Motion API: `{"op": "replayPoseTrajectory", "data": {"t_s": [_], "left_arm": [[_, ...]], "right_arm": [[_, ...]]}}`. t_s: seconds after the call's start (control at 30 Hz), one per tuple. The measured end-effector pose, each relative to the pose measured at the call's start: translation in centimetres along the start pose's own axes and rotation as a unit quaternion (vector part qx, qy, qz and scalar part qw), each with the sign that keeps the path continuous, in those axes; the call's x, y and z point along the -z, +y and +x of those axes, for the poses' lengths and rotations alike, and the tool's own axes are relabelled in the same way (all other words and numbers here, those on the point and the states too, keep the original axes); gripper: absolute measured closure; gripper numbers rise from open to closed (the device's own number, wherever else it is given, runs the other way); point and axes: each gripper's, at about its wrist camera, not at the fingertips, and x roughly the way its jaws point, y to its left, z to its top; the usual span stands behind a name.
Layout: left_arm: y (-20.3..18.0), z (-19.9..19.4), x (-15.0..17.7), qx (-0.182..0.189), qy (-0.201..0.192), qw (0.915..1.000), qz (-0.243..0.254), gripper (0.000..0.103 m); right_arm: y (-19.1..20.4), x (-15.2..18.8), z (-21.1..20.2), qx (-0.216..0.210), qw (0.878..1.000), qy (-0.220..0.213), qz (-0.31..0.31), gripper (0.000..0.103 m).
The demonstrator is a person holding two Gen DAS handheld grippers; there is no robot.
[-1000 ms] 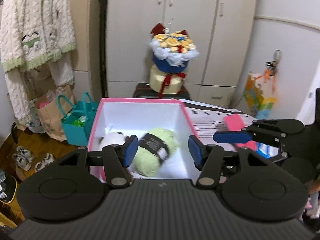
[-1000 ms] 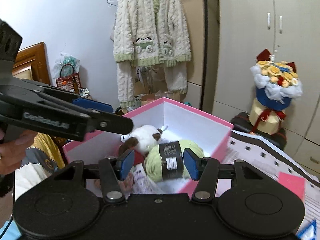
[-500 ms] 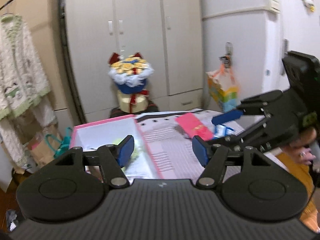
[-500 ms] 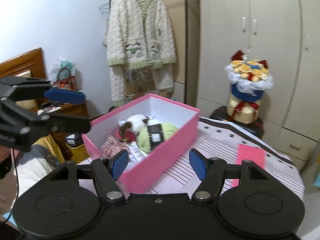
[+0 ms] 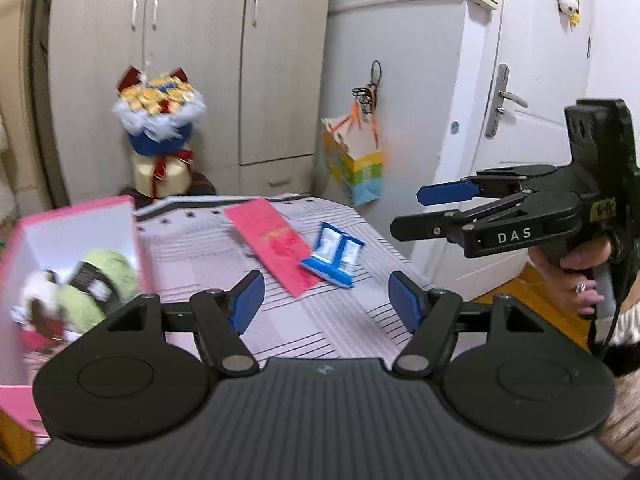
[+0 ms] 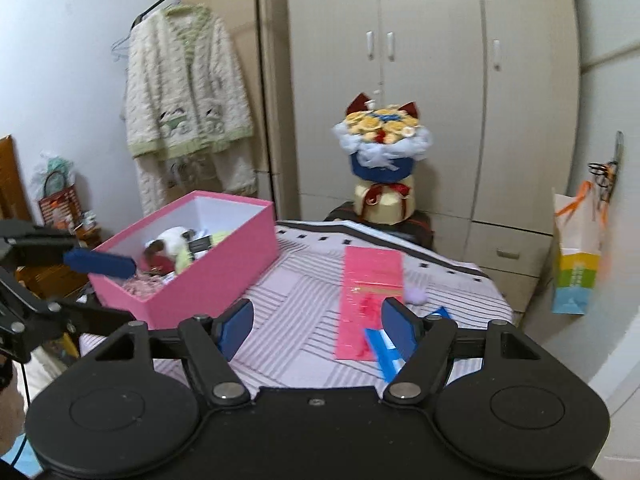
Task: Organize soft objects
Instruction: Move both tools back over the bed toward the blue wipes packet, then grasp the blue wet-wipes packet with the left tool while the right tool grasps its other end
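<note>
Pink cardboard box (image 6: 208,276), open-topped, on striped bedcover (image 6: 304,320): holds 1 green yarn ball (image 5: 106,280), 1 white-and-brown plush toy (image 6: 170,240), possibly more beneath. Left gripper (image 5: 326,304) and right gripper (image 6: 316,326): jaws apart, just been opening, nothing between. Beside box: red envelope (image 6: 370,300), blue-white packet (image 5: 334,254).

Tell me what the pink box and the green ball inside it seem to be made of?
The pink box looks like matte cardboard: thin stiff walls, white inside. The green ball looks like a skein of yarn: fuzzy surface, dark paper band around it, though it is blurred.
</note>
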Motion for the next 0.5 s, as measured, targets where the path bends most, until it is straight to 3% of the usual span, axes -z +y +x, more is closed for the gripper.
{"op": "replayPoseTrajectory", "data": {"t_s": [0.13, 0.33, 0.4, 0.43, 0.5], "left_arm": [[-0.2, 3.6, 0.9, -0.008, 0.008, 0.9998, -0.016, 0.039], [0.4, 8.8, 1.9, -0.005, 0.032, 0.9981, -0.052, 0.04], [0.5, 10.4, 2.2, -0.012, 0.027, 0.998, -0.055, 0.044], [0.5, 11.1, 2.3, -0.017, 0.022, 0.998, -0.056, 0.052], [0.6, 12.2, 2.6, -0.035, 0.008, 0.9972, -0.066, 0.056]], "right_arm": [[-2.4, 1.4, 1.4, 0.032, 0.999, -0.014, 0.019, 0.015], [-5.9, 3.7, 5.0, 0.045, 0.998, -0.02, 0.04, 0.015], [-7.1, 4.2, 6.2, 0.039, 0.998, -0.029, 0.043, 0.016], [-7.6, 4.4, 6.6, 0.037, 0.998, -0.038, 0.042, 0.016], [-8.1, 4.9, 7.3, 0.06, 0.995, -0.079, 0.021, 0.016]]}}
